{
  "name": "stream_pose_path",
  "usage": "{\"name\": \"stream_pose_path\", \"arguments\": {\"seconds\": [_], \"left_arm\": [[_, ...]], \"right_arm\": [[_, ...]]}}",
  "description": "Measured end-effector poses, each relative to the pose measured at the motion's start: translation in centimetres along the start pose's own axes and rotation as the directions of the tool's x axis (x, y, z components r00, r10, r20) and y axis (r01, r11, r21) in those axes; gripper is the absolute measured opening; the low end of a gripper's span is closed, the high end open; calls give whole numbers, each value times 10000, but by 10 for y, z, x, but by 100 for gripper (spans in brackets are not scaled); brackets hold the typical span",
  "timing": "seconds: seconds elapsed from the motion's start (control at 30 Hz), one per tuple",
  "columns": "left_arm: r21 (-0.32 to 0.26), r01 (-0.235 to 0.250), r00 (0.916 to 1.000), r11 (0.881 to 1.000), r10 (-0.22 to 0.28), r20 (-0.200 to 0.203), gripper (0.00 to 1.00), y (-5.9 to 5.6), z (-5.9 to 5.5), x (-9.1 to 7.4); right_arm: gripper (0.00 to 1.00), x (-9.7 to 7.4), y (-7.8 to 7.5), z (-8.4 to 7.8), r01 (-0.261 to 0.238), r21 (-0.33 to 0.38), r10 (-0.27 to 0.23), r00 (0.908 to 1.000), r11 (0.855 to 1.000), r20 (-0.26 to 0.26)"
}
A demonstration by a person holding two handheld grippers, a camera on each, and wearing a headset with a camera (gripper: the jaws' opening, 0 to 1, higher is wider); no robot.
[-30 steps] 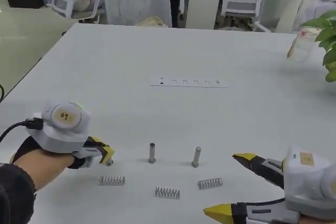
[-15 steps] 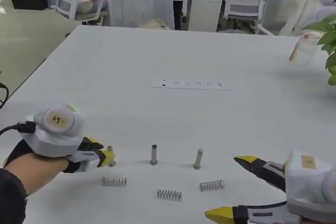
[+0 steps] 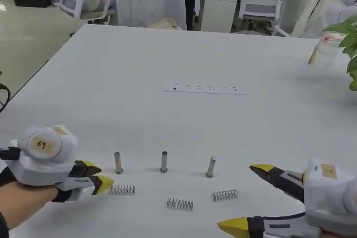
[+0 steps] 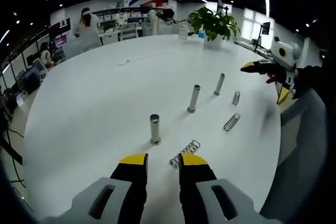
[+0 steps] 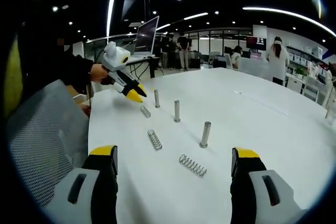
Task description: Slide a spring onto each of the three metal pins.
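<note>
In the head view, three metal pins [image 3: 164, 161] are stood upright in a row on the white table [image 3: 184, 54], with three springs [image 3: 179, 204] laid just in front of them. The left gripper [image 3: 99, 175] is held beside the leftmost spring. In the left gripper view, its jaws are seen narrowly parted with nothing between them, and that spring seems just clear of one tip. In the right gripper view, the right gripper [image 5: 173, 153] is spread wide, nothing grasped, and the nearest spring lies just ahead.
</note>
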State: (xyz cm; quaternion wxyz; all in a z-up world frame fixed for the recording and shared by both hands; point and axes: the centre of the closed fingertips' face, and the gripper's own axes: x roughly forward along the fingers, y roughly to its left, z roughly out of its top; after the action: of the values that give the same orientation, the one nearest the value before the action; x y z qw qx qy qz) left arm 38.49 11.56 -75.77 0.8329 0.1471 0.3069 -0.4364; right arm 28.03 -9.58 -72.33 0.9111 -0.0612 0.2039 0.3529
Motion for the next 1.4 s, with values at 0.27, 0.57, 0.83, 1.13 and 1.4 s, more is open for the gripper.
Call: {"name": "stream_pose_path", "arguments": {"seconds": [0.27,0.57,0.83,1.13,1.4], "left_arm": [[154,686,9976,9975,-686,-1,21,-12,-8,9],[367,1083,9941,9934,-1083,-31,19,-15,-12,17],[610,1244,9922,9904,-1235,-194,19,-20,-14,24],[968,1254,9919,9874,-1229,-313,13,-23,-17,26],[978,1189,9924,9881,-1152,-424,10,-24,-21,23]], "right_arm": [[89,0,-1,-1,43,26,-43,10000,10000,-81],[89,-1,-1,-4,102,71,-101,9998,9999,-164],[88,-1,-2,-5,147,104,-145,9997,9998,-208],[88,0,-3,-6,150,72,-148,9996,9999,-259],[88,0,-3,-6,144,64,-142,9996,9999,-235]]}}
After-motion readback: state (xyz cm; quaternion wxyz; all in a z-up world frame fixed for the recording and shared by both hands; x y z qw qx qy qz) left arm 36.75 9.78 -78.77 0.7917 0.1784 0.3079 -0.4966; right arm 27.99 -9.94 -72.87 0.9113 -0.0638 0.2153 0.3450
